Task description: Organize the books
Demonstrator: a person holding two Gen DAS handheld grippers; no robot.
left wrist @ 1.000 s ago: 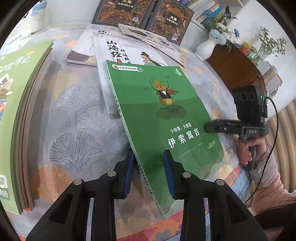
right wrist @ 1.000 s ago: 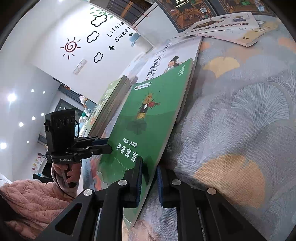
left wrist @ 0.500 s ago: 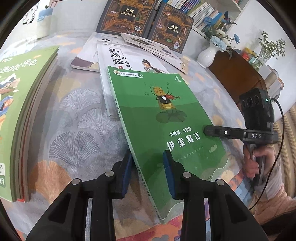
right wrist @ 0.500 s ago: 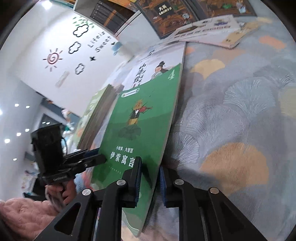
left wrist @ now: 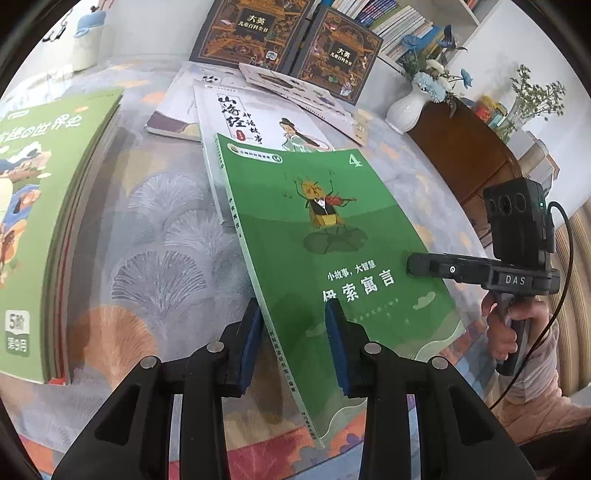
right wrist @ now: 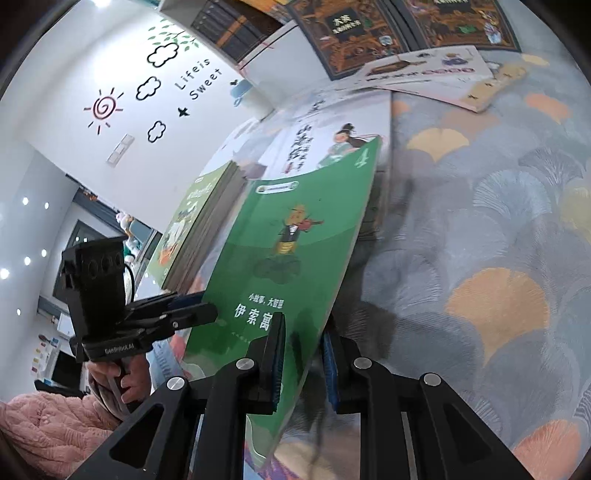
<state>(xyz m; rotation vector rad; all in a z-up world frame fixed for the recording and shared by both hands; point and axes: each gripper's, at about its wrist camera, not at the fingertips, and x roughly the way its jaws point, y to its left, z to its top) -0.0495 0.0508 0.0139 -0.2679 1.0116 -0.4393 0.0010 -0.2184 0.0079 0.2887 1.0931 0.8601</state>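
A thin green picture book [left wrist: 332,240] with a violin-playing insect and a "4" on its cover hangs tilted above the patterned cloth. My left gripper [left wrist: 293,325] is shut on its spine side near the bottom corner. It also shows in the right wrist view as the left gripper [right wrist: 199,306]. My right gripper [right wrist: 303,347] pinches the opposite long edge of the green book [right wrist: 295,258], jaws slightly wider than before. Its finger lies across the cover where the right gripper [left wrist: 410,264] shows in the left wrist view. The book's far end overlaps a white book [left wrist: 258,122].
A thick stack of green-covered books [left wrist: 44,184] lies at the left. Two dark ornate books [left wrist: 251,29] stand at the back with thin booklets [left wrist: 306,92] in front. A white vase [left wrist: 406,110] and a wooden cabinet [left wrist: 469,155] are at the right.
The right side of the green book has risen with my right gripper, tilting the book more. The right jaws stand a little wider. The left gripper has stayed put.
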